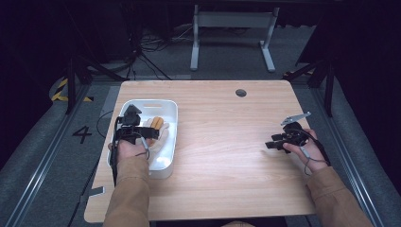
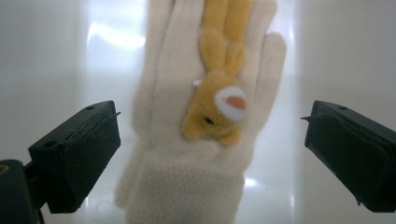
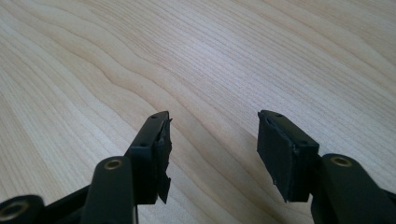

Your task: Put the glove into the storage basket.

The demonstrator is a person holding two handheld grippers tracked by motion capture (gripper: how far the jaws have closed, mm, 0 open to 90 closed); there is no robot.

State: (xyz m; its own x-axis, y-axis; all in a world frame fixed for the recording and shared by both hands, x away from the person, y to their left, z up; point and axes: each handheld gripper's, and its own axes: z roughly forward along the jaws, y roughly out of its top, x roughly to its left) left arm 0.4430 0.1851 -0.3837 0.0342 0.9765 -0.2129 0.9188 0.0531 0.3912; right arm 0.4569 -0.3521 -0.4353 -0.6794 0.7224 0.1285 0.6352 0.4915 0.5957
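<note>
Item one: a cream knitted glove (image 2: 187, 140) with a yellow plush rabbit (image 2: 217, 100) sewn on its back, lying flat on the floor of a white plastic tub (image 1: 171, 137); in the high view the glove (image 1: 162, 135) rests in the tub's middle part, fingers toward the far end. The tub stands at the left side of the wooden bench (image 1: 227, 156), near the left edge. Item two: left hand-held gripper (image 1: 137, 132), held over the tub by the person's left hand (image 1: 128, 150); in the left gripper view (image 2: 210, 154) its two black jaws are spread wide, one on either side of the glove, clear of the fabric and pinching nothing. Item three: right hand-held gripper (image 1: 269, 142), held by the right hand (image 1: 307, 151) low over the right part of the bench, well apart from the tub; in the right gripper view (image 3: 212, 140) its jaws stand spread over bare wood grain, nothing between them. Item four: a round dark hole (image 1: 240, 92) in the bench near its far edge. Both sleeves are tan.
</note>
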